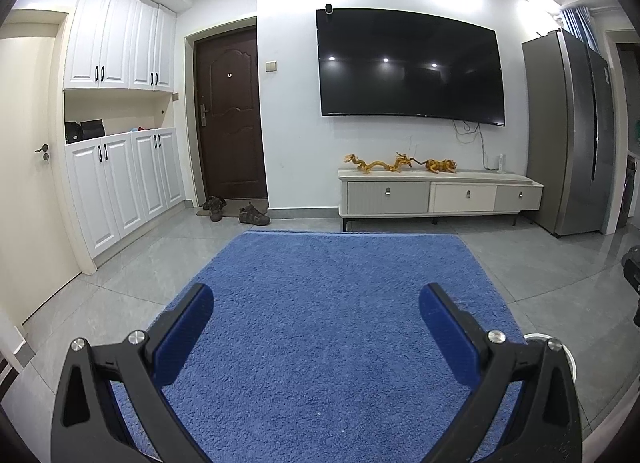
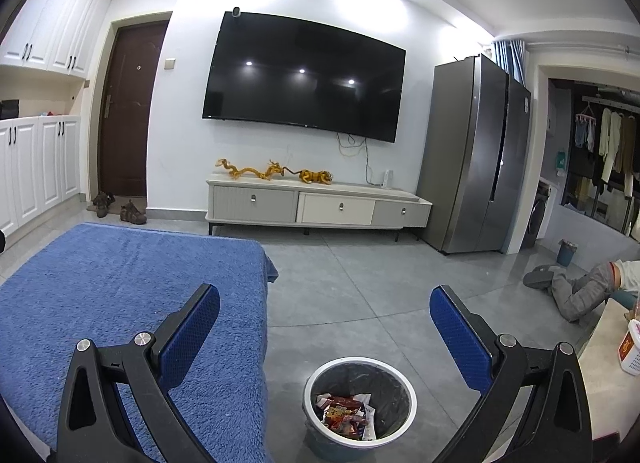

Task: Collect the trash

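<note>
A round bin [image 2: 394, 429] with a white rim and a dark liner stands on the grey floor beside the blue cloth [image 2: 120, 303]. Several crumpled wrappers [image 2: 346, 415], red and white, lie inside it. My right gripper [image 2: 325, 313] hangs open above the bin, with nothing between its blue pads. Over the blue cloth [image 1: 328, 323], my left gripper [image 1: 316, 309] is open and holds nothing. A sliver of the bin's white rim [image 1: 536, 337] shows behind the left gripper's right finger. No loose trash shows on the cloth.
A low TV cabinet [image 2: 320, 207] with golden figurines stands under a wall TV [image 2: 304, 75]. A grey fridge [image 2: 476, 155] is at the right. A person's legs [image 2: 576, 287] rest on the floor far right, near a small blue bin [image 2: 566, 251]. Shoes [image 1: 254, 215] lie by the door.
</note>
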{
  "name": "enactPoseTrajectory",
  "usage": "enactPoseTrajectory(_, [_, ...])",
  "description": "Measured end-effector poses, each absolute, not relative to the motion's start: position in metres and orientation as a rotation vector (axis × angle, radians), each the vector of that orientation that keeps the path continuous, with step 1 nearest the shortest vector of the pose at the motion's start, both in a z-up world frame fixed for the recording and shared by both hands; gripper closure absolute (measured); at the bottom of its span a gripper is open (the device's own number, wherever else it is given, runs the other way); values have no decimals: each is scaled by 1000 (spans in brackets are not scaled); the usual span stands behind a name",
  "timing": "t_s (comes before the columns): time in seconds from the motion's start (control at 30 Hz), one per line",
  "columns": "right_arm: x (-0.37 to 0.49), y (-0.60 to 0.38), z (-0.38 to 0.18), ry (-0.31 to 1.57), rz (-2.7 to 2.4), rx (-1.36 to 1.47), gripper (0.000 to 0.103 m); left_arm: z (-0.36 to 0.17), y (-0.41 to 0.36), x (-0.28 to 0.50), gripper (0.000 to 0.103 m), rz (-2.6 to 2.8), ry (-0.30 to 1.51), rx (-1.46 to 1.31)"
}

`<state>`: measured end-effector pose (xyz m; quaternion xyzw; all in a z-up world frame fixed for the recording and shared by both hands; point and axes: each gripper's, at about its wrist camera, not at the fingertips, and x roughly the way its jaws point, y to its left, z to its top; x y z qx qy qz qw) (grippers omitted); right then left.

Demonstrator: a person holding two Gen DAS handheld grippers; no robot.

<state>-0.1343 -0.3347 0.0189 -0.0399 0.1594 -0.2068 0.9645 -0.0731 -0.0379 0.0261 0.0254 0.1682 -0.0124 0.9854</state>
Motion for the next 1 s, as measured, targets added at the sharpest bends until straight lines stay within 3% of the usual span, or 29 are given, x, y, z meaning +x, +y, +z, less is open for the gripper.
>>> enactPoseTrajectory(1.0, [-112, -361, 6, 320, -413, -65, 0, 19, -25, -40, 0, 96, 387, 61])
